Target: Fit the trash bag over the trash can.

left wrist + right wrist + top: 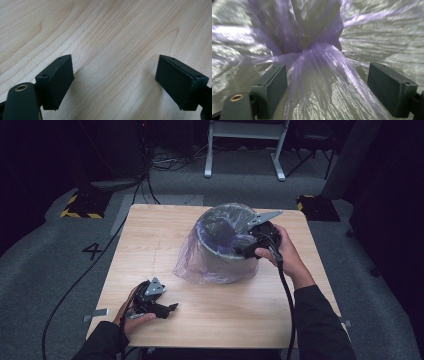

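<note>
The thin purple bag (207, 262) sits in a grey bin (227, 251) near the middle of the wooden table (150, 245), a bit toward the far right, and its loose edges hang down over the outside of the bin. Up close in the right gripper view, the bag (312, 62) is bunched into a gathered fold that runs right between your jaws. Your right gripper (248, 246) is at the rim of the bin, on the side near you, and its jaws are spread wide with the plastic between them, not pinched yet. So it looks like you are fitting or fixing the bag in the bin, and you are just about to grab that fold. Next you likely need to close the jaws softly on the bunched plastic, then pull it where it should go, slowly, so the thin bag does not rip or slip off the rim. Your left gripper (159, 309) rests low over the near left part of the table, well apart from the bin. Its jaws are wide apart too, with nothing but bare wood (112, 37) between them.
</note>
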The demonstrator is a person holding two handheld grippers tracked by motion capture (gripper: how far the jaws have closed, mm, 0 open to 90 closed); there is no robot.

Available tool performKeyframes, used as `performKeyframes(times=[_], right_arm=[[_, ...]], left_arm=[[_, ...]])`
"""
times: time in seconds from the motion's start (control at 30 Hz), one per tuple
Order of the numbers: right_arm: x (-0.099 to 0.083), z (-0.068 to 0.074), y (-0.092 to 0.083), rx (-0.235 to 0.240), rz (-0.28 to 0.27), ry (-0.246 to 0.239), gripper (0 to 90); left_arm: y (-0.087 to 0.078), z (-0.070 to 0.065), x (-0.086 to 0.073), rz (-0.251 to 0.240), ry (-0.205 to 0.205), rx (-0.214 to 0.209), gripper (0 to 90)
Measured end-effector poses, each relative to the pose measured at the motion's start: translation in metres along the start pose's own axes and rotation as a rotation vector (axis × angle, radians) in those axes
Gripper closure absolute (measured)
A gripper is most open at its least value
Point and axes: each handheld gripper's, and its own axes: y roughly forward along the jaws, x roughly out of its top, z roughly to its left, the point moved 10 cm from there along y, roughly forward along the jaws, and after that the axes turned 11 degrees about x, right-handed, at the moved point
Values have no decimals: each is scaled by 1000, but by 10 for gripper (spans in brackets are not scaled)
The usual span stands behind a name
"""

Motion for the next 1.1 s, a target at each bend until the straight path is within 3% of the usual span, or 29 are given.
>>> performKeyframes(times=[0.17, 0.47, 0.63, 0.87, 0.97, 1.1], right_arm=[[9, 6, -20, -23, -120, -23, 168], [1, 17, -55, -50, -222, -51, 167], [-18, 22, -74, -91, -264, -61, 167], [-57, 25, -83, -114, -260, -51, 165], [-77, 21, -80, -151, -232, -57, 163], [-106, 17, -69, -150, -202, -21, 163]], left_arm=[[0, 0, 0, 0, 0, 0, 146], [0, 0, 0, 0, 3, 0, 145], [0, 0, 0, 0, 0, -1, 145], [0, -1, 0, 1, 1, -7, 141], [0, -1, 0, 1, 2, -7, 141], [1, -1, 1, 1, 1, -7, 141]])
